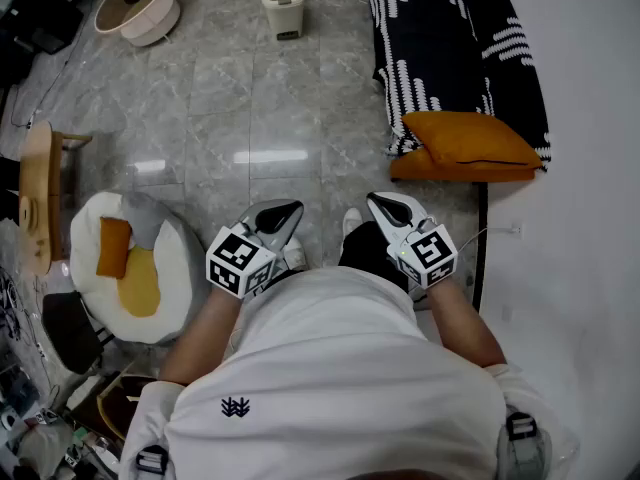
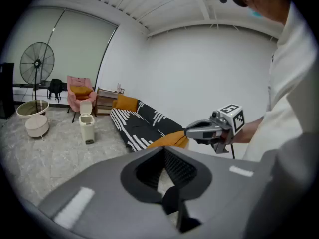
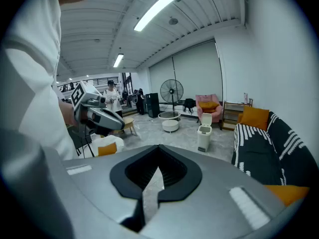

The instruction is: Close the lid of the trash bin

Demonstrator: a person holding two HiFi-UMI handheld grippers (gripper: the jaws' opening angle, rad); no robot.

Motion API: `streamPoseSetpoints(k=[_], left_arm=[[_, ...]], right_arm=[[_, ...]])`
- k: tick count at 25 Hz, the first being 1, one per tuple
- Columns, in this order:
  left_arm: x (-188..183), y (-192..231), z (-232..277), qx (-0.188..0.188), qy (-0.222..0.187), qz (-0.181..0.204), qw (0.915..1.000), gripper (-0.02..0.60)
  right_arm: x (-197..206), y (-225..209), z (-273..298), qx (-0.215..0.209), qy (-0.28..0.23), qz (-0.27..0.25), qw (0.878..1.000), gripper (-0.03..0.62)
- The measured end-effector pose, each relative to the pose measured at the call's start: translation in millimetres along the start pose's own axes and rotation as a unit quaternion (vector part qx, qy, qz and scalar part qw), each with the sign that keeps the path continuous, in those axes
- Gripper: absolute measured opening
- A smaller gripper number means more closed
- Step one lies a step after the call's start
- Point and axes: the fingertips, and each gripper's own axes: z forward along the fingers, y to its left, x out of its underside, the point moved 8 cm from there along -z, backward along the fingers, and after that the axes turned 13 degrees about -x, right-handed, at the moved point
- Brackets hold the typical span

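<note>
Head view, from the left: wooden stool (image 1: 40,193) at the floor's left edge, round cream basin (image 1: 140,3) toward the far-left corner, white beanbag (image 1: 100,233) with an orange cushion (image 1: 113,246) nearer. Next, left gripper (image 1: 285,213), held low in front of a white shirt (image 1: 330,368), clenched on nothing, tips pressed together. Far beyond it, cream trash bin (image 1: 282,3) standing on the grey tiled floor (image 1: 250,98) near its far edge, between basin and black-and-white striped sofa (image 1: 450,38), well apart from both grippers. Right gripper (image 1: 385,206) near the left one, likewise clenched and empty, only a thin slit between the tips. Large orange pillow (image 1: 470,140) on the sofa's near end, by the floor's right edge.

Left gripper view: trash bin (image 2: 86,126) left of the sofa, lid (image 2: 85,106) tipped upright, open. Right gripper view: same trash bin (image 3: 203,138), lid (image 3: 206,118) raised.
</note>
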Motion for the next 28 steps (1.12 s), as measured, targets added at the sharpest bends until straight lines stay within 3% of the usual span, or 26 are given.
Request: streamPoseSetpoints(k=[5,10,15,20,28], left_arm=[[-10,14,29,-0.016,0.017,0.017,0.9996,0.055],[-70,-13,99,-0.014,0.008,0.065,0.9978,0.055],[-131,-38,173,-0.023,-0.028,0.019,0.9992,0.055],[-166,-43,220,-0.025,-0.023,0.036,0.9988,0.055],[-196,35,279,-0.053,-0.031,-0.021,0.9979,0.057]], right_arm=[[-14,-40,4,-0.019,-0.004,-0.005,1.0,0.0],[-37,-114,-2,-0.068,0.012,-0.035,0.997,0.0],[-49,-194,-23,-0.102,0.02,-0.044,0.994,0.0],[-53,-257,-28,-0.108,0.006,-0.028,0.994,0.0],[-67,-344,28,-0.11,0.009,-0.012,0.994,0.002]])
